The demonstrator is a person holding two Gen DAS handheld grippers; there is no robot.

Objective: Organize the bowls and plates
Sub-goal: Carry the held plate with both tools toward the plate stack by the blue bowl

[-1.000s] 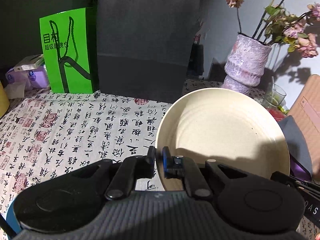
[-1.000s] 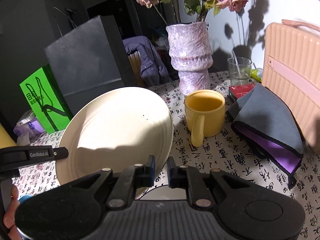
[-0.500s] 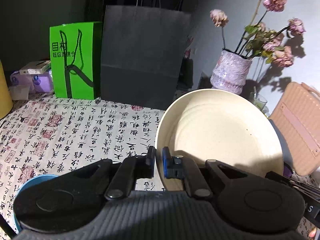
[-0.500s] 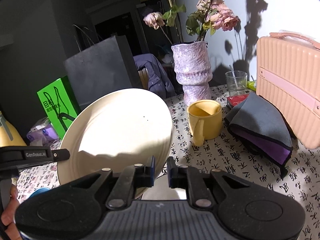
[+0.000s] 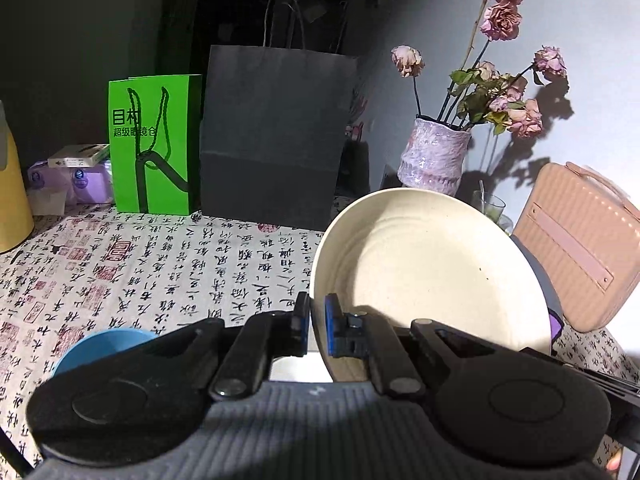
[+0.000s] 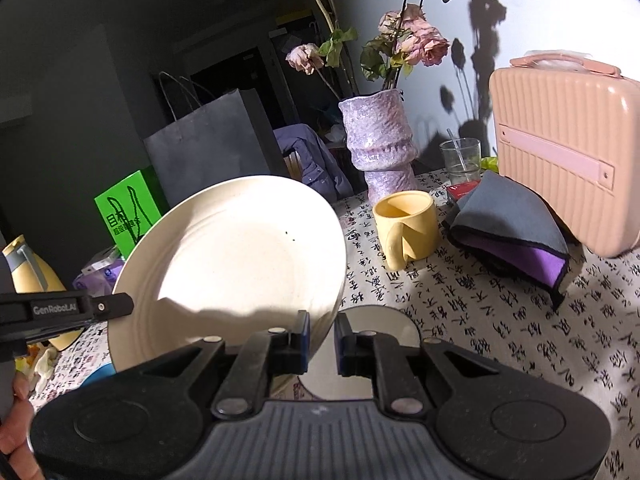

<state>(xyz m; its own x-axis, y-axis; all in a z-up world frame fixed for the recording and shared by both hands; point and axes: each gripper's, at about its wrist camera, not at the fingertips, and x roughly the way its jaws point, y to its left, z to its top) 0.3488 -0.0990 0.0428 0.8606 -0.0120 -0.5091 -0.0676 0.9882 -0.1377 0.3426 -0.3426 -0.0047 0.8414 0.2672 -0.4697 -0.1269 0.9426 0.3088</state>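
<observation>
Left wrist view: the left gripper [image 5: 316,322] had its fingers clenched on the left rim of the cream plate [image 5: 432,272], which was held tilted above the worktop [image 5: 160,260], with a blue bowl [image 5: 104,346] below on the left. Right wrist view: the right gripper [image 6: 320,342] gripped the same cream plate [image 6: 240,264] at its lower right rim, seemingly over a pale dish [image 6: 372,354], near a yellow mug [image 6: 406,228].

My left wrist camera sits just behind its hand-held gripper [image 5: 316,326], tilted down over the desk [image 5: 160,264] toward the black bag [image 5: 276,136] at upper centre. My right wrist camera looks the same way past its own hand-held gripper [image 6: 322,344]. Both views share the cream plate [image 5: 432,264] close up, the vase [image 6: 380,148] and the pink case [image 6: 560,152].
</observation>
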